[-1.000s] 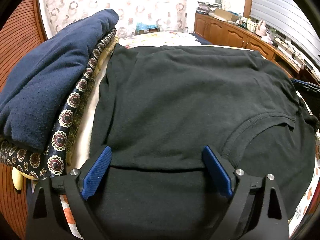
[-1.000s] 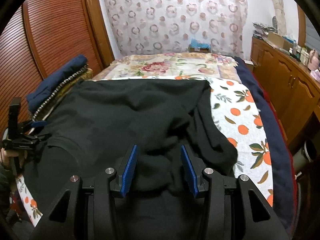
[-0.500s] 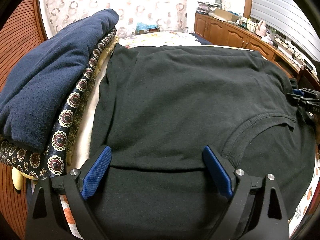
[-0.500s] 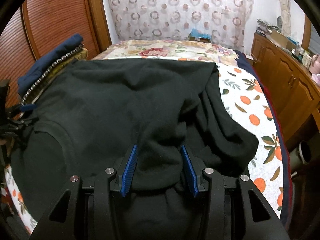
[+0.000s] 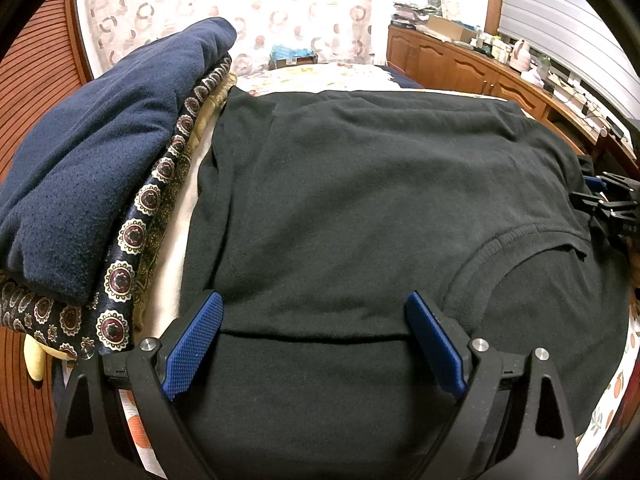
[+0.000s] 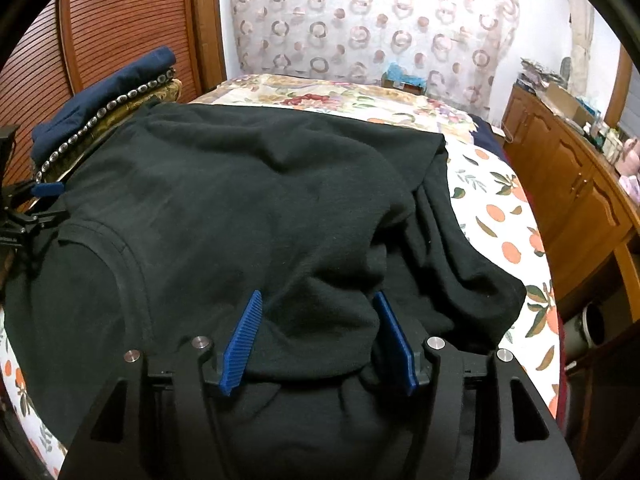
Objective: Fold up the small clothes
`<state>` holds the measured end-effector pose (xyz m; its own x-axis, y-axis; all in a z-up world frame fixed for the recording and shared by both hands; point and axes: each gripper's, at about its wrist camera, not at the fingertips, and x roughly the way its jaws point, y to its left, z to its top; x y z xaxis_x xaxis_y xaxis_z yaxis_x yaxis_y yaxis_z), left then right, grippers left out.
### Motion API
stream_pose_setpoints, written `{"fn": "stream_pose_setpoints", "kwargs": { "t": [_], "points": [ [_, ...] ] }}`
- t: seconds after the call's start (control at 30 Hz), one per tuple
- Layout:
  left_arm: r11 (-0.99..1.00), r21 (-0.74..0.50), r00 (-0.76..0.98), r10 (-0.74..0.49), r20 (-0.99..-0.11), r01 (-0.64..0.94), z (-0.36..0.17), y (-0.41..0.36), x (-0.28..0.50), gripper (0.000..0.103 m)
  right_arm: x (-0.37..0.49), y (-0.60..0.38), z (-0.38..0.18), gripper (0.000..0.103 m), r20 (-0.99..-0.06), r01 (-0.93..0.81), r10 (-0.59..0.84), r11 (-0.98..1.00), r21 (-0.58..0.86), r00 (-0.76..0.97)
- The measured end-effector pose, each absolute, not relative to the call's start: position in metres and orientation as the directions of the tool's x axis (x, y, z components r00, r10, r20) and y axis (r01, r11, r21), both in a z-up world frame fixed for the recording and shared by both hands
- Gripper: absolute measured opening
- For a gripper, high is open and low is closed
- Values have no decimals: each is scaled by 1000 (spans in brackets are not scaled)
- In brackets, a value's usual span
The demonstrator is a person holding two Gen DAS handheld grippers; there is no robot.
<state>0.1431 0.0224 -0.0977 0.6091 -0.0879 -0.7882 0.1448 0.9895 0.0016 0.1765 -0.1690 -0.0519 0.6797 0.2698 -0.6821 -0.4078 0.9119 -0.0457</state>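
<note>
**Right side folded in, right gripper letting go**

Since a second ago the bunched right side of the black shirt (image 6: 256, 216) has been carried inward and lowered, and it now lies as a rumpled flap over the body of the garment instead of hanging in a raised clump. This shirt sits spread across the bed (image 6: 500, 208), collar toward the person, hem toward the curtain, so its long axis runs straight away from both cameras. Its left half lies flat and smooth; its right half is doubled and creased, with a loose fold trailing onto the orange-print sheet.

Directly over that doubled part is the right gripper (image 6: 320, 336), whose jaws are opening, with a hump of black cloth between the blue pads but no longer pinched. At the opposite shoulder the left gripper (image 5: 314, 344) rests spread wide over the cloth, grasping nothing, just beside the collar rib.

By my reading, the coming move belongs to whichever hand is nearer the untidy flap, and that is the right one. A stack of folded clothes (image 5: 100, 184) lies just beside the shirt's left edge.
</note>
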Motion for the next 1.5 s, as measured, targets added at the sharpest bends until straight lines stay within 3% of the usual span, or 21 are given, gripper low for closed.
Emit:
{"fn": "stream_pose_setpoints", "kwargs": {
  "t": [0.2, 0.33, 0.4, 0.47, 0.67, 0.83, 1.0, 1.13, 1.27, 1.47, 1.5],
  "points": [
    [994, 7, 628, -66, -776, 113, -85, 34, 134, 93, 175, -171, -51, 61, -681, -409, 276, 912, -39, 678],
    [992, -71, 656, -123, -745, 107, -73, 49, 124, 92, 175, -171, -51, 61, -680, -410, 277, 911, -39, 679],
    [993, -64, 649, -111, -753, 95, -73, 53, 126, 70, 175, -171, -52, 61, -680, -411, 277, 911, -38, 678],
    [995, -49, 638, -91, -765, 84, -76, 55, 130, 59, 175, -171, -52, 61, -680, -411, 277, 911, -39, 679],
    [996, -49, 612, -81, -787, 69, -88, 60, 138, 42, 175, -172, -52, 61, -680, -412, 278, 910, -39, 679],
    [999, -13, 601, -39, -798, 47, -91, 60, 134, 42, 175, -172, -52, 61, -679, -412, 279, 910, -39, 679],
    [992, -69, 617, -120, -778, 106, -82, 52, 117, 42, 175, -172, -52, 61, -679, -413, 279, 910, -39, 679],
    [996, -53, 590, -84, -803, 69, -89, 52, 126, 42, 175, -172, -52, 61, -678, -413, 279, 910, -39, 679],
    [996, -86, 579, -78, -811, 15, -91, 65, 138, 55, 175, -172, -52, 61, -678, -413, 279, 910, -39, 680],
    [989, -150, 593, -130, -795, 15, -92, 70, 148, 54, 175, -172, -52, 61, -678, -413, 280, 910, -38, 680],
    [988, -153, 596, -138, -791, 26, -92, 70, 148, 49, 175, -172, -52, 61, -678, -414, 280, 910, -39, 680]
  ]
}}
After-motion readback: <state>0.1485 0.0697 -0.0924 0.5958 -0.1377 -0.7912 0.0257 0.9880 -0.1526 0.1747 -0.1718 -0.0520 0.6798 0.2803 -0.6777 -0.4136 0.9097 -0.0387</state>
